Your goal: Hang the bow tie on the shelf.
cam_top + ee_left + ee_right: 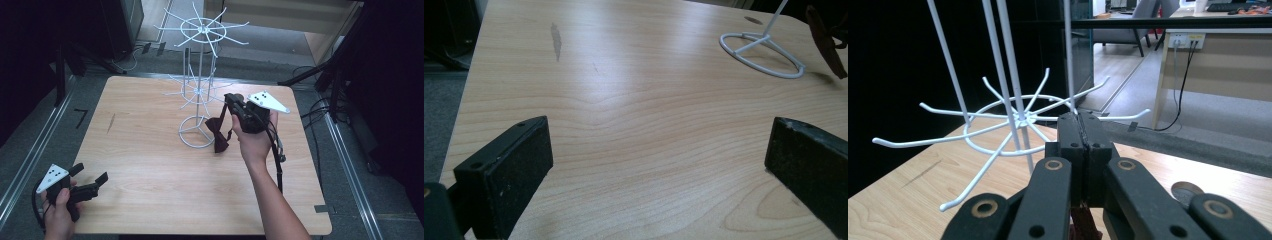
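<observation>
I had the right gripper clamped tight on the strap of the dark maroon fabric bow tie, dangling it mid-frame beside the white wire hanging rack, likely to hook a lower prong. My left gripper idled wide open, empty, lower left.

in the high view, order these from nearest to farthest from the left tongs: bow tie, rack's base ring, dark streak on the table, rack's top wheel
1. Dark streak, up the table's left side.
2. Base ring, mid-table.
3. Bow tie, just right of the ring, hanging from the right tongs.
4. Top wheel, high at the back.
Measured from the left tongs.
</observation>
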The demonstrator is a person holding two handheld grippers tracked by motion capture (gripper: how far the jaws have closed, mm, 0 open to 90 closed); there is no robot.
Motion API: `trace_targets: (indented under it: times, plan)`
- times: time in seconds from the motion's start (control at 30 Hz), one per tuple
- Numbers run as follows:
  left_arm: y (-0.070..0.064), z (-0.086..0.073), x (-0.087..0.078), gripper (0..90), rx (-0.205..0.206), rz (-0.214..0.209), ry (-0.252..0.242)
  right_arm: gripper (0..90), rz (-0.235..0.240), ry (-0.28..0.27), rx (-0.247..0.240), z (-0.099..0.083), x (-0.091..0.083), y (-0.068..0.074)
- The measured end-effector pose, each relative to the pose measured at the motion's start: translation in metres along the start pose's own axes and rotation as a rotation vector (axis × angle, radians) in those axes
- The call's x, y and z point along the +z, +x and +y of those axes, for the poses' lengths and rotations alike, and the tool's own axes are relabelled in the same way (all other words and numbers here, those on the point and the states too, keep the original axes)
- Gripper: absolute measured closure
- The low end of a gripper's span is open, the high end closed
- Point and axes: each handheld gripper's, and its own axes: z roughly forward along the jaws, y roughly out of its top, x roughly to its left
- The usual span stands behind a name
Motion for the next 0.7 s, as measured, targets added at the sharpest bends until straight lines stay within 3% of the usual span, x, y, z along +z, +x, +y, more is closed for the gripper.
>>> trace_targets:
  times: [0.37,0.7]
  plan:
    - [0.0,0.0,0.0,0.0,0.0,-0.003,-0.001,90.0,0.011,0.018,-0.004,0.0,0.017,0.013]
    - [0.0,0.0,0.0,0.0,0.001,-0.003,-0.001,90.0,0.011,0.047,-0.007,-0.008,0.031,0.016]
